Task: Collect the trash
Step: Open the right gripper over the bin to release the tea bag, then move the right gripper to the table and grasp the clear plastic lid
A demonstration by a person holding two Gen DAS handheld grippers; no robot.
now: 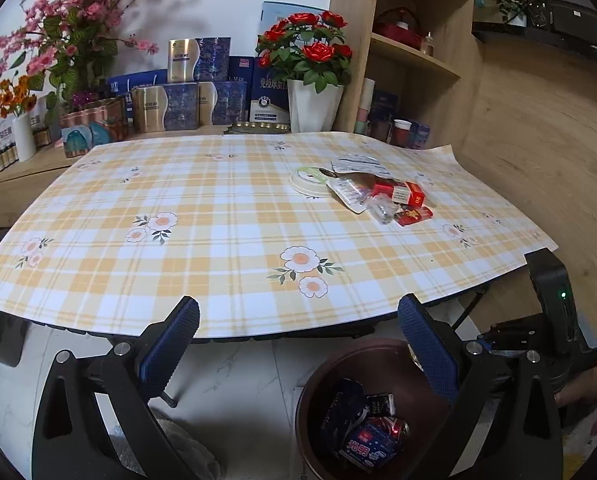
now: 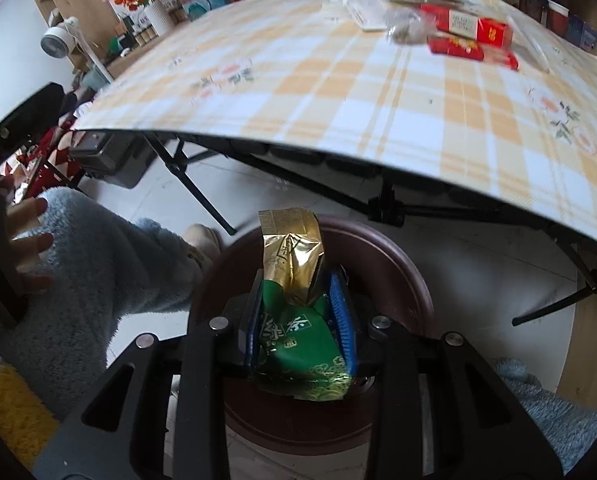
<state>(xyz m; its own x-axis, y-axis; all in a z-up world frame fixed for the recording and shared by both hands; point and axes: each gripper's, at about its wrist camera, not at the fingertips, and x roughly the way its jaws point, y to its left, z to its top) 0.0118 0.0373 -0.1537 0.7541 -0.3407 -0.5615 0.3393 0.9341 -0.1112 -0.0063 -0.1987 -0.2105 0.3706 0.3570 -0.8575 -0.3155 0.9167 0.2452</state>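
Wood-panelled room with white marble-look floor; shelving unit (image 1: 414, 40) at rear right, boxed goods and artificial flowers along the back ledge.

Table (image 1: 218, 208): folding frame, covered in yellow-and-white plaid cloth with printed daisies.

Bin (image 1: 322, 384): dark brown, round, on the floor just beyond the table's near edge. Contents seen from the left wrist view: a crushed can (image 1: 390, 430) and a blue carton (image 1: 364, 450) printed with the characters 光明.

Rose pot (image 1: 312, 106): white, red roses, at the table's far edge.

Trash cluster on the table's right side, items touching or overlapping: round white lid (image 1: 308, 184); printed white wrapper (image 1: 358, 164); clear crumpled plastic (image 1: 380, 208); red-and-white cigarette pack (image 1: 402, 193) marked "20"; second red pack (image 1: 414, 216), lettering too small to read.

Tea packet (image 2: 298, 304): gold upper half, green lower half bearing 绿茶 in white. Location: above the bin, in the right gripper (image 2: 302, 316), whose blue pads are closed tight on its green portion.

Left gripper (image 1: 298, 344): fingers spread wide, nothing between them, near the table's front edge above floor and bin.
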